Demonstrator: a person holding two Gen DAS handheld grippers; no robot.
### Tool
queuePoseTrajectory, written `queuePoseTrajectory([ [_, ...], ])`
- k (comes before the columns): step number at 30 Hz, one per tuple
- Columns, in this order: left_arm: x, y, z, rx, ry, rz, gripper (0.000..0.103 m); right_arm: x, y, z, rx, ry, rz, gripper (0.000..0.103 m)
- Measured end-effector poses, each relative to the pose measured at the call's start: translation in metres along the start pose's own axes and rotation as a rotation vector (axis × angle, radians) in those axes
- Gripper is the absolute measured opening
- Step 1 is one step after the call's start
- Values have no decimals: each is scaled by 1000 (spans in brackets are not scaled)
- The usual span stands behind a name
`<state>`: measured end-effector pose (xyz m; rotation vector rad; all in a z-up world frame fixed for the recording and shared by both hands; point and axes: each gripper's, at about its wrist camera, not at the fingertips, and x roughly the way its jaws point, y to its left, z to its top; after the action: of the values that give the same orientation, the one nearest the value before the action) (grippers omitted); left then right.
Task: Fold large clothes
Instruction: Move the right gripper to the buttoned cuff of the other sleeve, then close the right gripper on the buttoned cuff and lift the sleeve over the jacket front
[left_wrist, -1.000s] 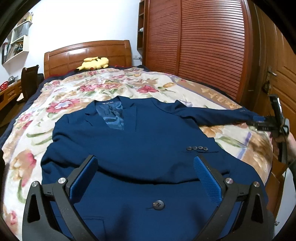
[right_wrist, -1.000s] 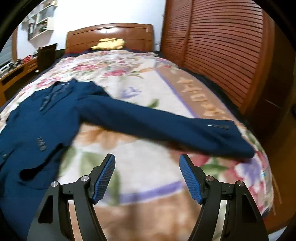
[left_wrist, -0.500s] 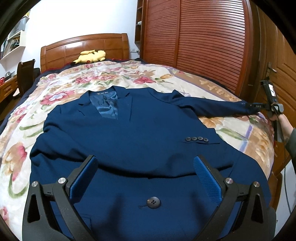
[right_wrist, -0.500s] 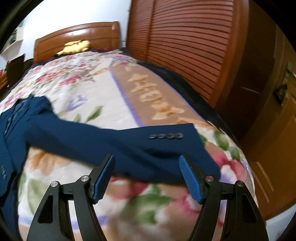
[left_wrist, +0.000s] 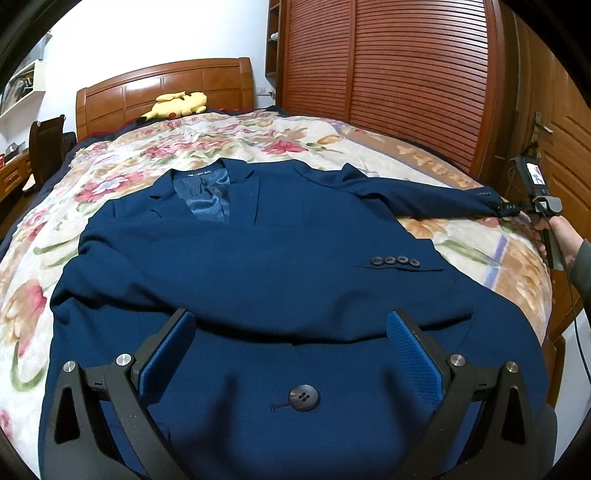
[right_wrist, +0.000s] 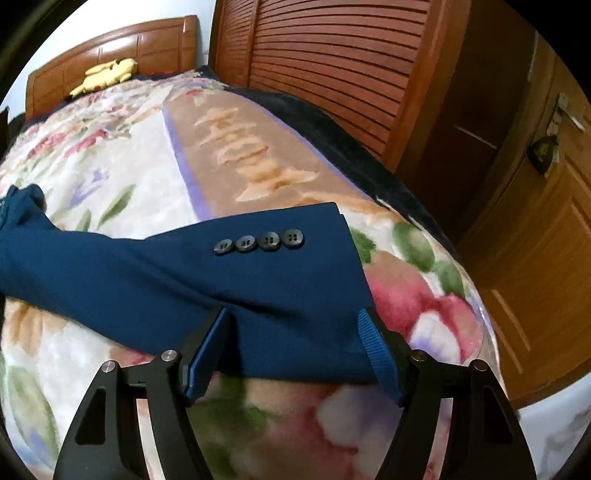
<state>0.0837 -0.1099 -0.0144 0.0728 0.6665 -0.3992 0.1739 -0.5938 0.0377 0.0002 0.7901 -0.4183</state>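
Observation:
A navy blue suit jacket (left_wrist: 258, 258) lies front-up on the floral bedspread (left_wrist: 122, 166), one sleeve folded across its chest. My left gripper (left_wrist: 291, 325) is open and hovers over the jacket's lower front, above its large button (left_wrist: 303, 398). The other sleeve (left_wrist: 424, 195) stretches out to the bed's right edge. My right gripper (right_wrist: 295, 321) is open, its jaws on either side of that sleeve's cuff (right_wrist: 295, 280), just below the cuff buttons (right_wrist: 258, 242). It shows in the left wrist view (left_wrist: 509, 206) at the cuff end.
A wooden headboard (left_wrist: 166, 88) and a yellow plush toy (left_wrist: 177, 105) are at the far end of the bed. A slatted wooden wardrobe (left_wrist: 388, 74) and a door (right_wrist: 535, 221) stand close on the right. A chair (left_wrist: 44, 147) and desk are at the left.
My right gripper has moved forward to the sleeve's cuff, which now lies between its open jaws. My left gripper has shifted slightly over the jacket's lower front.

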Motion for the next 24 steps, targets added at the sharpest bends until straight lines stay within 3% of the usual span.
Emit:
queuePoseTrajectory([
  [4,0,0,0,-1,1,-1,103,4,2,0,-21,18,4,69],
  [10,-1,2,-1,-6,0,-5,103,-3,7,-7,-86,34,1,37],
  [12,-2,3,-1,-5,-3,-7,103,-9,12,-6,-108,48,20,15],
  [14,-5,4,-2,-5,-6,-12,103,-13,20,-8,-144,52,0,10],
  [24,-20,17,-4,-21,-26,-13,103,-66,61,-10,-232,-31,82,7],
])
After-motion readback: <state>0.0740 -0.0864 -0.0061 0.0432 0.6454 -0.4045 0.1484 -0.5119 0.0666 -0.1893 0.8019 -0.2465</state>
